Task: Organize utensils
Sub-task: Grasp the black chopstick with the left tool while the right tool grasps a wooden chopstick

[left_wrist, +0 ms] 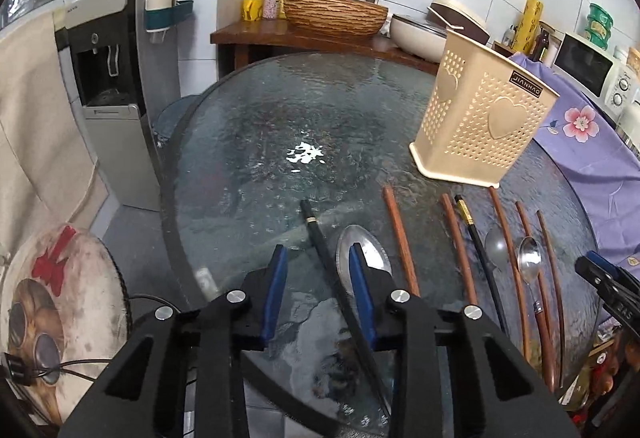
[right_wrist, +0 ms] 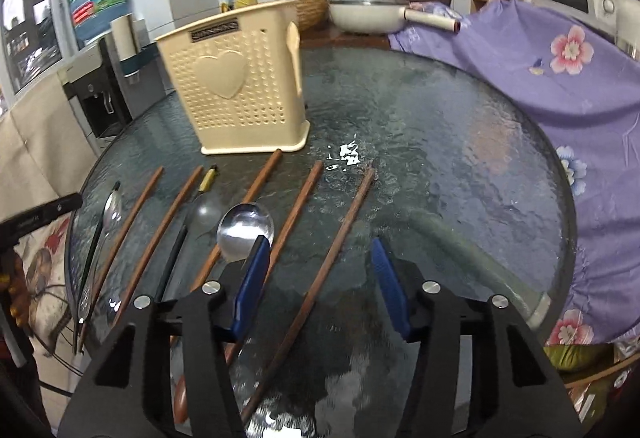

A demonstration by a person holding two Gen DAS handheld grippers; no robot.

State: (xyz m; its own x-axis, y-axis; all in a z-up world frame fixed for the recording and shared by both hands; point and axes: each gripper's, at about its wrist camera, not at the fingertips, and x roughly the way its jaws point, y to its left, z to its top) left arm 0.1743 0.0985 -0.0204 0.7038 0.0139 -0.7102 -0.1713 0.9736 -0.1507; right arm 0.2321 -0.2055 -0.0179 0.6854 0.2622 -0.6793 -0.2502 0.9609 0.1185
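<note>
Now both grippers hover low over a round glass tabletop where the utensils lie in a loose row in front of a cream perforated utensil holder with heart shapes on its sides. The holder stands upright on the glass, just beyond the far ends of the row.

From the left wrist view, the left gripper has its blue pads partly apart, with nothing pressed between them. A black chopstick with a gold band runs through the gap between the pads, lying flat on the glass, and a large metal spoon sits just behind the right-hand pad. Further along that side lie brown wooden chopsticks, a second black chopstick, and two smaller spoons.

From the right wrist view, the right gripper also stands partly apart and holds nothing. One brown chopstick lies on the glass between its pads, not touched by either. A shiny round spoon rests just beside the left-hand pad.

A purple flowered cloth is draped along the tabletop's far edge.
</note>
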